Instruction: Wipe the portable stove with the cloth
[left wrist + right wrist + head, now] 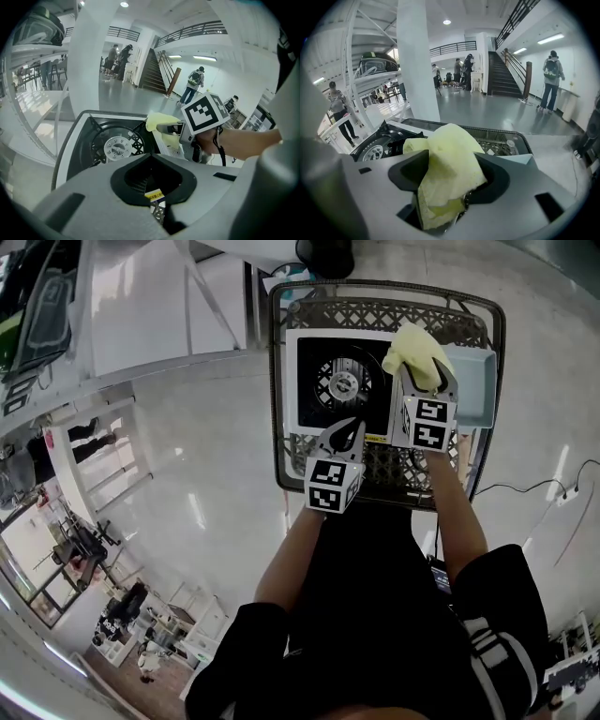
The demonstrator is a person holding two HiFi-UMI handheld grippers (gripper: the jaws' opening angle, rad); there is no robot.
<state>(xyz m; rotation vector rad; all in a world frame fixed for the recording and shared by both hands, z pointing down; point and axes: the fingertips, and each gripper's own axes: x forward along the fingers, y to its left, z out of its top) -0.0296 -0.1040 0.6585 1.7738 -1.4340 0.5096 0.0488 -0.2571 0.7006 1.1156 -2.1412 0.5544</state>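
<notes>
Two forearms reach from the person's body toward the portable stove, side by side, each tool tipped downward at a slant. The left tool has its jaws together with nothing between them; its tips sit over the stove's near edge, just in front of the round burner. The right tool is at the stove's right side, reaching a little farther in than the left. It is clamped on the cloth, a pale yellow bunch that spills up past the jaws over the stove's right part. Whether the cloth touches the stove's surface I cannot tell.

The stove sits on a dark lattice counter with a raised rim. A light blue tray lies just beside the stove's right edge, close to the cloth, so room is tight there. Beyond the stove's far edge a strip of lattice shows. Along its left edge there is only a narrow margin before the rim, and the widest band lies off its near edge, under the tools.
</notes>
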